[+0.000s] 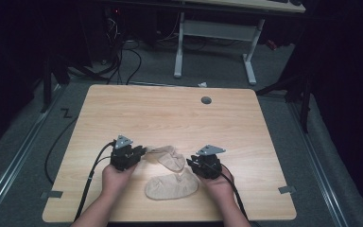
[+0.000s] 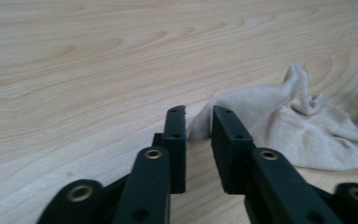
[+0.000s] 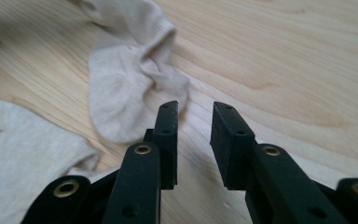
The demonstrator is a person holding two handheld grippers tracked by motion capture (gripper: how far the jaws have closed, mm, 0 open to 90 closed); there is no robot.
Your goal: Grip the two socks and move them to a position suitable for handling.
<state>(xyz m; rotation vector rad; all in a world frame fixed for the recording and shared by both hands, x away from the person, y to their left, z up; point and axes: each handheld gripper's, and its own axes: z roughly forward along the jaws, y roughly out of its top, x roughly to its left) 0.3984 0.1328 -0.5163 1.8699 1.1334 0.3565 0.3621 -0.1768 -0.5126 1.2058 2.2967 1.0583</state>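
Two beige ankle socks on a pale wooden bench [image 1: 123,104], near its front edge, between the two hand-held grippers. Upper sock [image 1: 169,157]: rumpled, long axis running from left gripper toward right, its near end just ahead of the left hand-held gripper [image 1: 141,152]; seen in left gripper view as a bunched heap [image 2: 279,126] beyond and to the right of the jaw tips, not between them. Lower sock [image 1: 171,186]: flatter, long axis also left to right, its right end close beside the right hand-held gripper [image 1: 194,163]. Left hand-held gripper [image 2: 198,116]: jaws parted, nothing held. Right hand-held gripper [image 3: 195,112]: jaws parted, bare bench between them; upper sock [image 3: 130,74] ahead-left, lower sock [image 3: 23,149] at left. Judged: each sock nearest its own side's gripper. No obstruction between; cable grommet [image 1: 206,100] well apart at rear.
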